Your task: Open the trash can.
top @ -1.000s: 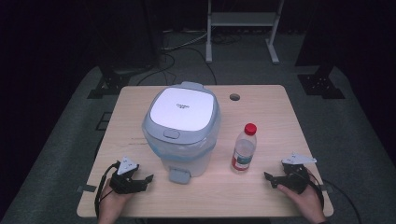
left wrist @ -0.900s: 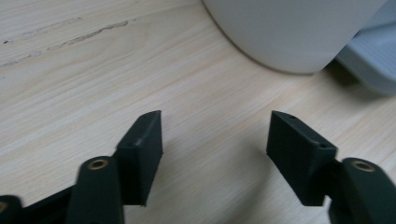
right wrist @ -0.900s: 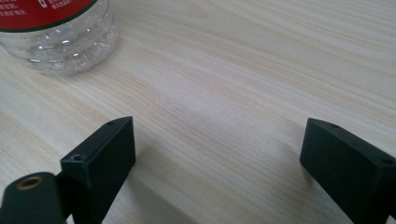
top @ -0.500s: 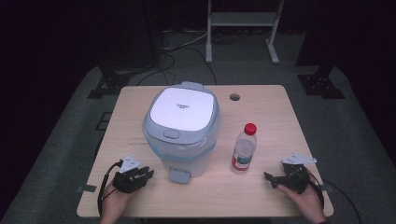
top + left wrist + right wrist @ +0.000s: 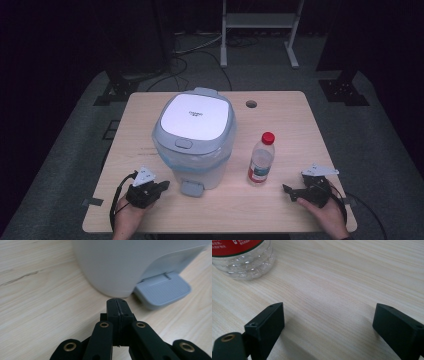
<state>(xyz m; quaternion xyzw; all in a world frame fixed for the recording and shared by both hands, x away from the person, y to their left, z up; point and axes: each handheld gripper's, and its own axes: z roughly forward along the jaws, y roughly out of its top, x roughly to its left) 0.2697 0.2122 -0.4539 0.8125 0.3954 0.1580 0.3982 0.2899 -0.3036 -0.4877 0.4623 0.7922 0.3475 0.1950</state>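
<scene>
I'm seeing pedal bin [image 5: 196, 145], white lid sitting closed, grey pedal [image 5: 162, 290] facing me; left gripper [image 5: 117, 302] resting pinched together, right gripper [image 5: 328, 322] gaping wide beside water bottle [image 5: 261, 160].

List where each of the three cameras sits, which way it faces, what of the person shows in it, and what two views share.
High view: above the person's side, looking forward and down at the table; both hands, left gripper and right gripper show.
Left gripper view: on the shut left gripper, facing the bin and its pedal.
Right gripper view: on the open right gripper, facing the bottle.
Shared: bin and bottle also appear from above.
</scene>
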